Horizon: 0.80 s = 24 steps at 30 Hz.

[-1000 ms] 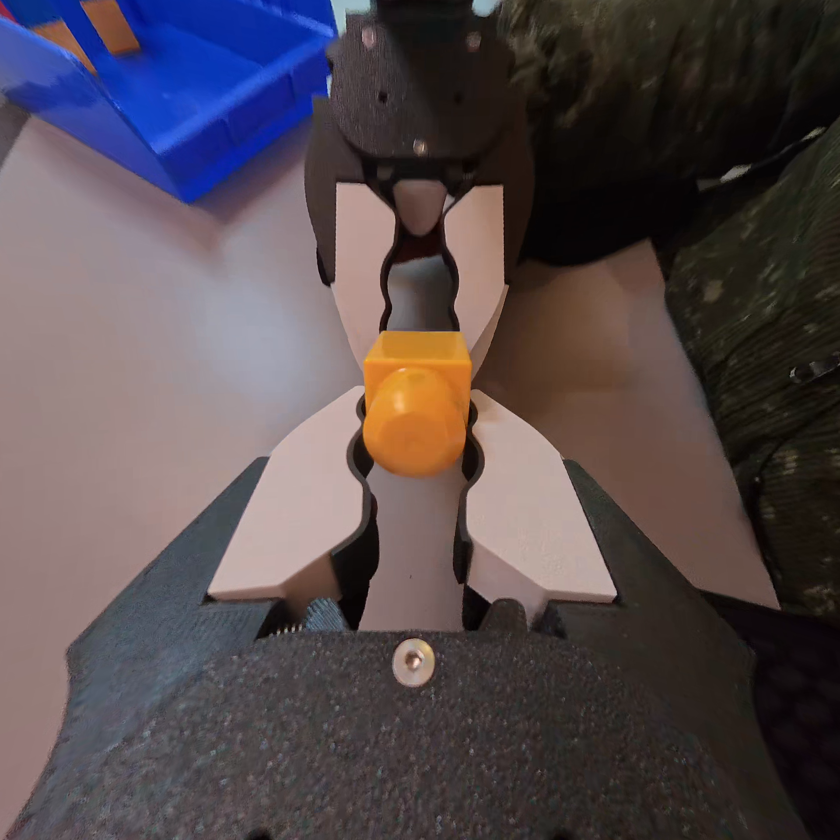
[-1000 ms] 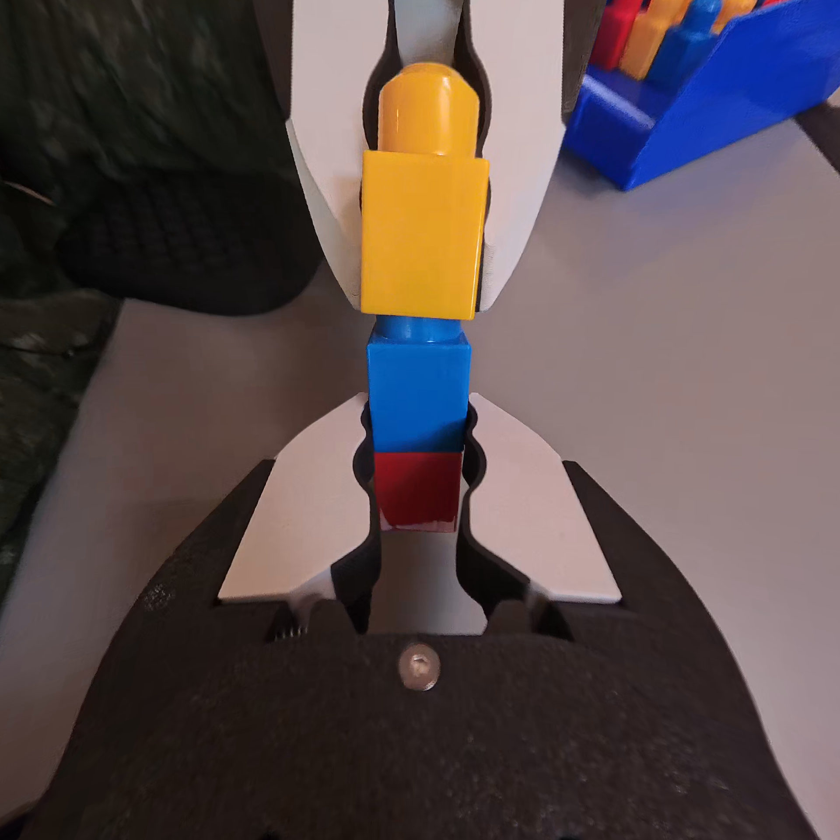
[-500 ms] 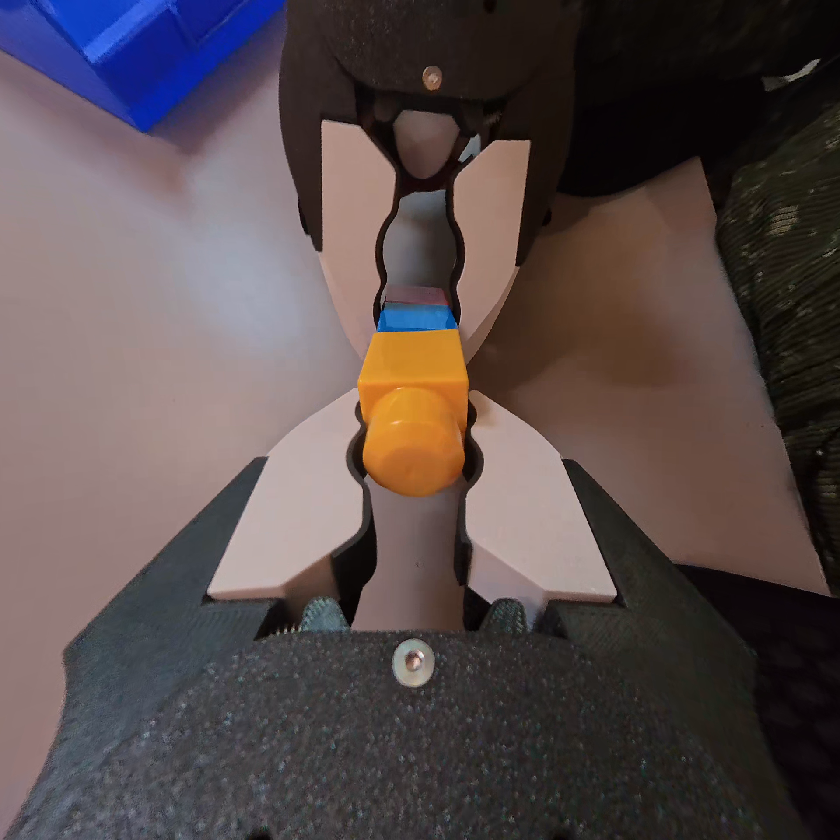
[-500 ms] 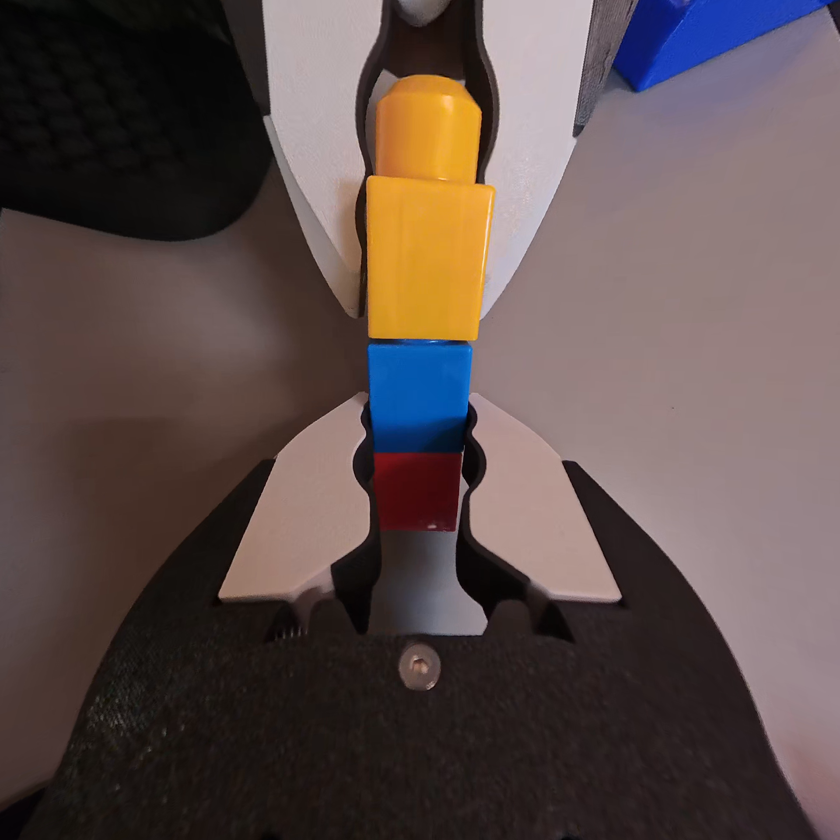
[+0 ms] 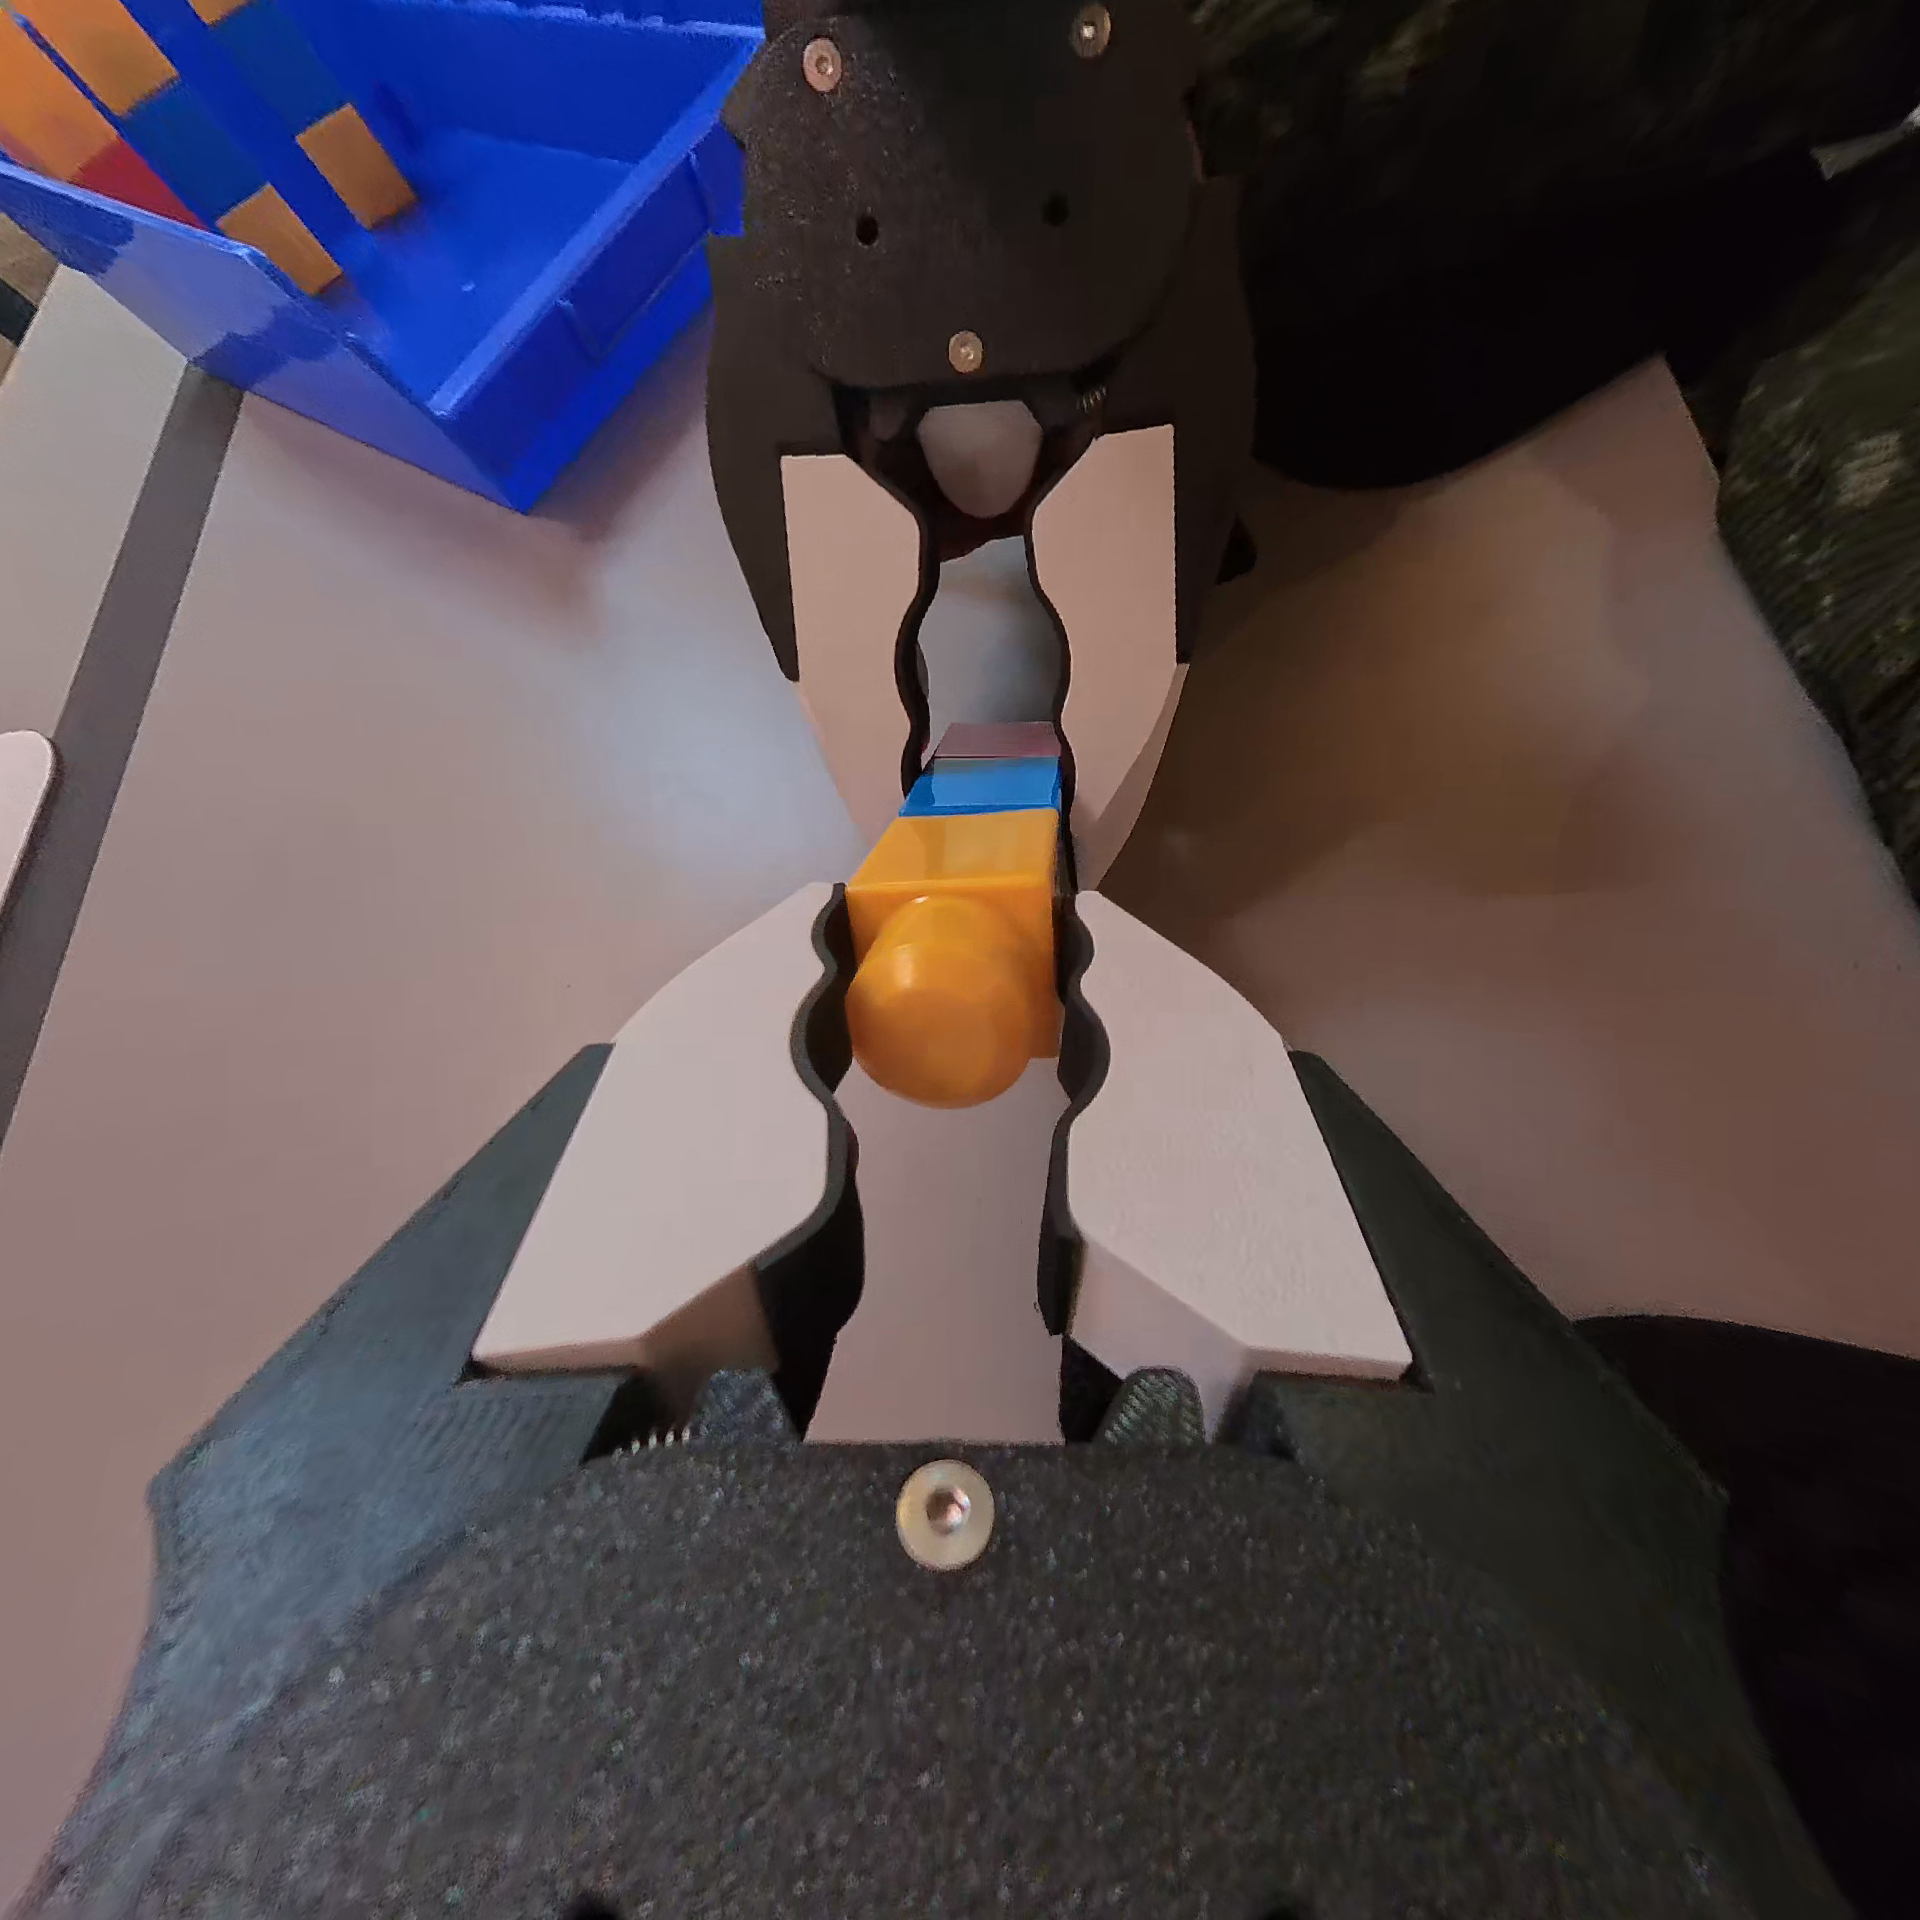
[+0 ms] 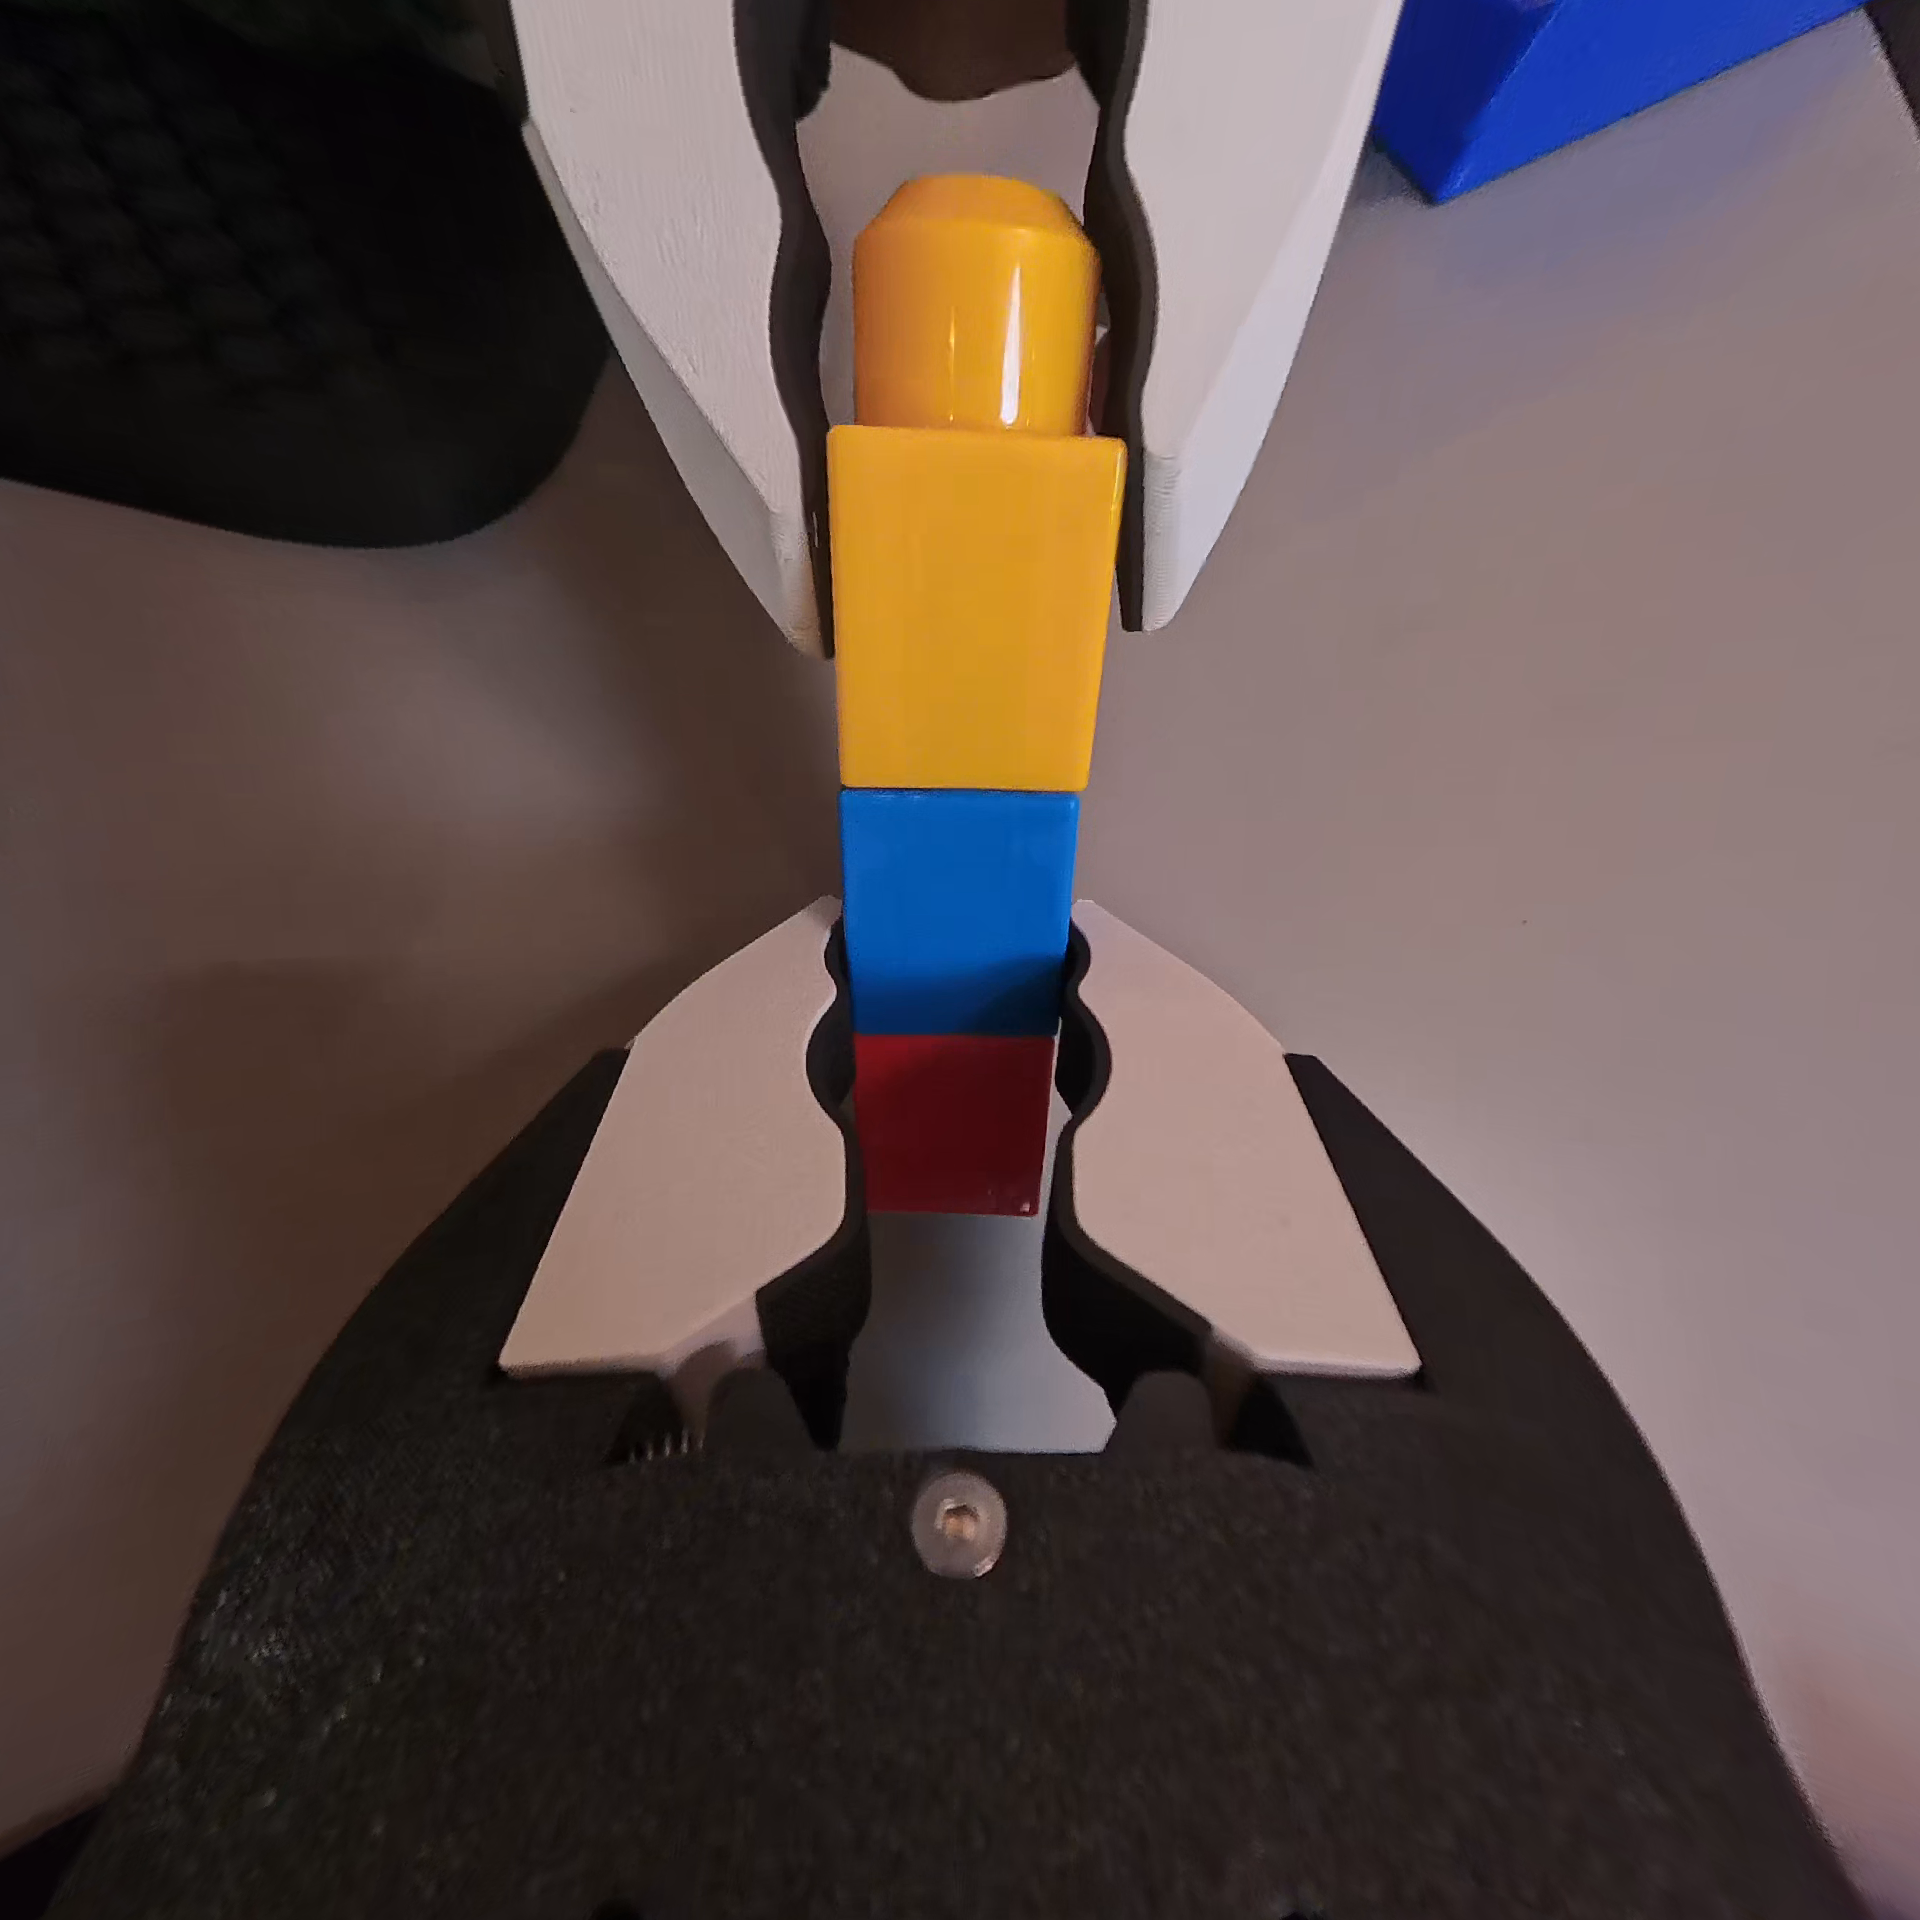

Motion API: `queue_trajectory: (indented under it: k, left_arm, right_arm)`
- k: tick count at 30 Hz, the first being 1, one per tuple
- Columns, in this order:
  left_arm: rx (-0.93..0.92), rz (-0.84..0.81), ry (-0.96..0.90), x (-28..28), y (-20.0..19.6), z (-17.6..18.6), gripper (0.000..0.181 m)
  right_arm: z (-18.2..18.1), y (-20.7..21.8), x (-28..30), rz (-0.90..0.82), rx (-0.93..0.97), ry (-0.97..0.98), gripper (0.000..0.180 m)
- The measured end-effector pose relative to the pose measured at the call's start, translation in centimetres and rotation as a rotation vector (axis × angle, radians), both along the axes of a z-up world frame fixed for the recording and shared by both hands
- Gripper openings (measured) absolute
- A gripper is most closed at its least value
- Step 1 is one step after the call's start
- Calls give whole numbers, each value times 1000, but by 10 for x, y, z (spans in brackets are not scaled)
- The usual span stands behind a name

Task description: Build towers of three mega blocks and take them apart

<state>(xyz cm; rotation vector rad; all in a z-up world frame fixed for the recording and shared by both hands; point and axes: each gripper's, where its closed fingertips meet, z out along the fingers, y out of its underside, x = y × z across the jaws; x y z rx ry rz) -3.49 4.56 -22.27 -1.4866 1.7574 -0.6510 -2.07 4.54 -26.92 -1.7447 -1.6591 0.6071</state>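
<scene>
While a pale grey table (image 5: 416,790) fills both views, a blue bin (image 5: 499,312) sits in the upper left of the left wrist view, holding orange, red and blue blocks (image 5: 94,135); one corner of the bin (image 6: 1621,94) shows in the upper right of the right wrist view. Dark green fabric (image 5: 1829,520) runs down the right edge of the left view.

At the centre of both frames, a tower of three mega blocks is held between the two grippers, which face each other tip to tip. The left gripper (image 5: 951,935) has its jaws narrowed around the yellow block (image 5: 956,883), whose rounded stud points toward that camera. The right gripper (image 6: 956,997) has its jaws narrowed around the blue block (image 6: 956,914) and the red block (image 6: 945,1122).

In the right wrist view the tower runs up the middle of the frame: red block lowest, blue block above it, yellow block (image 6: 971,613) uppermost, all three joined with no gap. In the left wrist view the blue block (image 5: 987,795) and red block (image 5: 992,740) show just beyond the yellow one.
</scene>
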Motion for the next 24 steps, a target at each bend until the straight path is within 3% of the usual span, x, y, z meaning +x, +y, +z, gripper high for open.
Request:
queue_trajectory:
  k: [13, 24]
  left_arm:
    - [51, -32, -12, -1, -1, 0, 38]
    - [-77, 24, -32, 1, 3, -1, 37]
  right_arm:
    - [0, -2, -1, -1, -3, -8, 36]
    - [0, 1, 1, -21, -30, 11, 36]
